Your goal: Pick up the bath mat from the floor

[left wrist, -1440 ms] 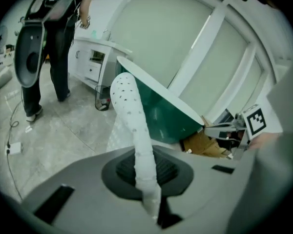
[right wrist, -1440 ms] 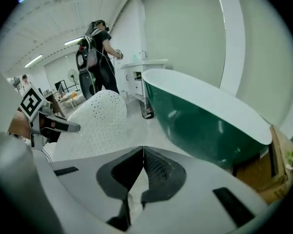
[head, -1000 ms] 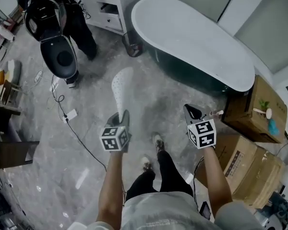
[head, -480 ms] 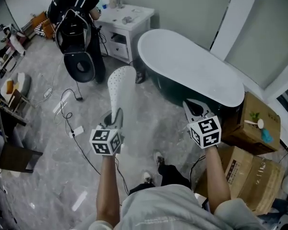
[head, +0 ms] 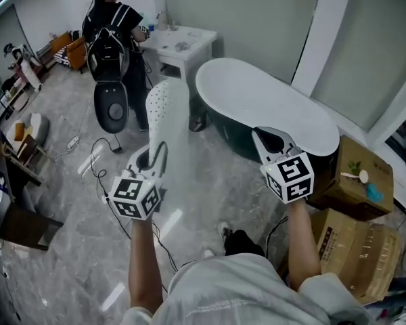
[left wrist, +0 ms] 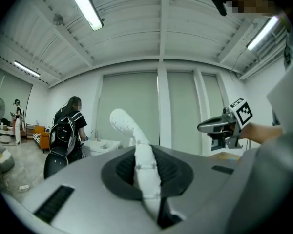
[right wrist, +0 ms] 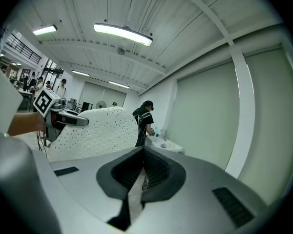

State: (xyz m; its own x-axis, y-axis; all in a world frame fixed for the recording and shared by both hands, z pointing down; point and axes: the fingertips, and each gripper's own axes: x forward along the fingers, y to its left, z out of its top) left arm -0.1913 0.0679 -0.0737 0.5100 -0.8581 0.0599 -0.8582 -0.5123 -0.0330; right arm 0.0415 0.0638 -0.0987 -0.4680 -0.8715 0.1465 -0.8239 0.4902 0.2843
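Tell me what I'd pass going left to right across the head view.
Person → mat → tub → box.

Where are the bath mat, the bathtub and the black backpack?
bath mat point(head: 168, 110): head view, its dotted upper end.
bathtub point(head: 277, 110): head view, its white top.
backpack point(head: 109, 54): head view, its middle, on the person's back.

Bath mat white, dark-dotted; bathtub white, dark green sides.
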